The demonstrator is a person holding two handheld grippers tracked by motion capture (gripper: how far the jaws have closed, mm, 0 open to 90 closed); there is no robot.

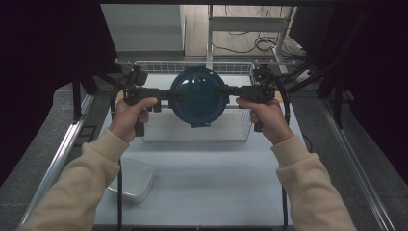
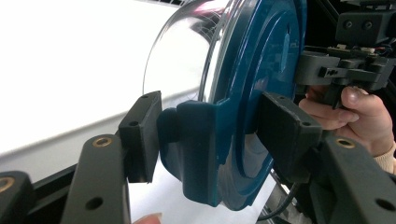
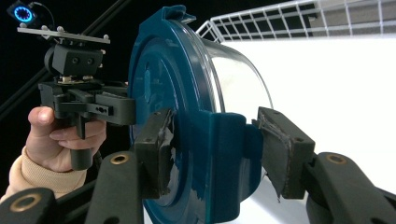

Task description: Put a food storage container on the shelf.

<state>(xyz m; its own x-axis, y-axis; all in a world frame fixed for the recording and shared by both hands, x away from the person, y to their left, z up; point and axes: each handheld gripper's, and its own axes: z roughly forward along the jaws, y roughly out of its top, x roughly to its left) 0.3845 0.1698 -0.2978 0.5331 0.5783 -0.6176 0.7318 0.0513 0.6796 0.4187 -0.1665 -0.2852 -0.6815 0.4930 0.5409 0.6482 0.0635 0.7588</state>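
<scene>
A round clear container with a dark blue snap-on lid (image 1: 197, 96) hung in the air between the two grippers, above the white wire basket (image 1: 192, 65) at the far side of the white tabletop (image 1: 216, 178). The left gripper (image 2: 205, 135) had its jaws clamped on one blue side latch of the lid — pads pressed on either face. The right gripper (image 3: 212, 147) gripped the opposite latch the same way. A white rectangular plastic tub (image 1: 134, 180) sat near the tabletop's front left corner.
</scene>
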